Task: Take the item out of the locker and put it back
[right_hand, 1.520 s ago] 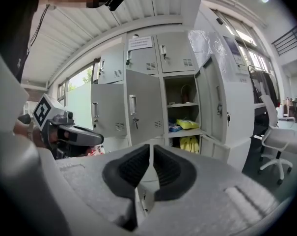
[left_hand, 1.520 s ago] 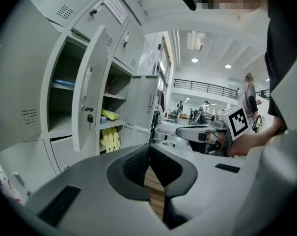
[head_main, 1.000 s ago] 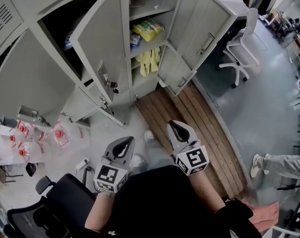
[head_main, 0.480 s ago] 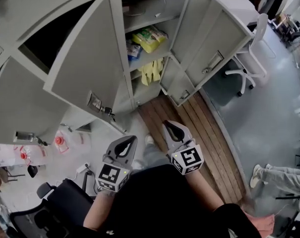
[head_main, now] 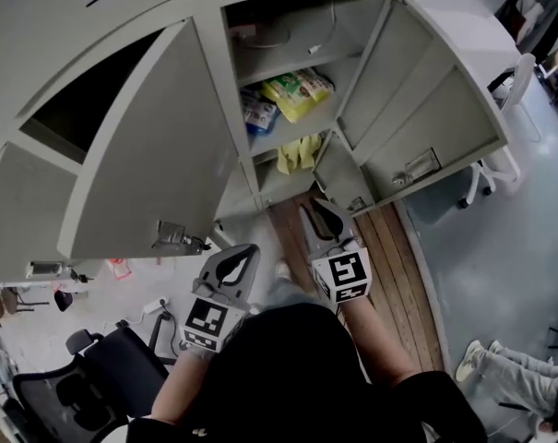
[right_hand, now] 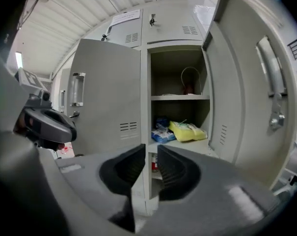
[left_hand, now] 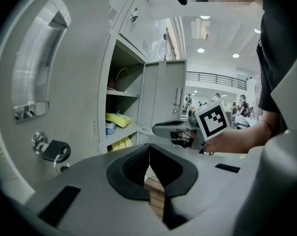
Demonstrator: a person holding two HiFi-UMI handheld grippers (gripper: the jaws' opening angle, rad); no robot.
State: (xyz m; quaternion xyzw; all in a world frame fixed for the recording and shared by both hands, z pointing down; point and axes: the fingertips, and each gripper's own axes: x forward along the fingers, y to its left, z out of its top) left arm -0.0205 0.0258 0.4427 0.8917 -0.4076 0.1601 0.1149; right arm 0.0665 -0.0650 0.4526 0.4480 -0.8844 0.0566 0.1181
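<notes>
The left gripper's [head_main: 244, 250] jaws are clenched together with nothing in them. The right gripper's [head_main: 311, 212] jaws have just been opening and now stand a little apart, also with nothing between them. Both grippers are held out in front of the person, side by side and near each other, the right one a bit further forward and pointing at the open locker [head_main: 225, 109].

The yellow pack [head_main: 297, 92] lies on the locker's middle shelf [head_main: 288, 137], just beside a blue pack [head_main: 258, 111] on its left. Neither gripper touches them. A yellow cloth-like thing [head_main: 299, 153] sits on the shelf below, and a loop of cable [right_hand: 187, 82] hangs at the back of the top compartment.

The locker's door [head_main: 417, 90] is swung wide to the right. The door of the next locker [head_main: 159, 155] stands open on the left, with a padlock [left_hand: 55, 151] hanging at its latch.

Wooden boards [head_main: 389, 266] lie on the floor at the locker's foot. A black chair [head_main: 103, 377] is at the person's left.
</notes>
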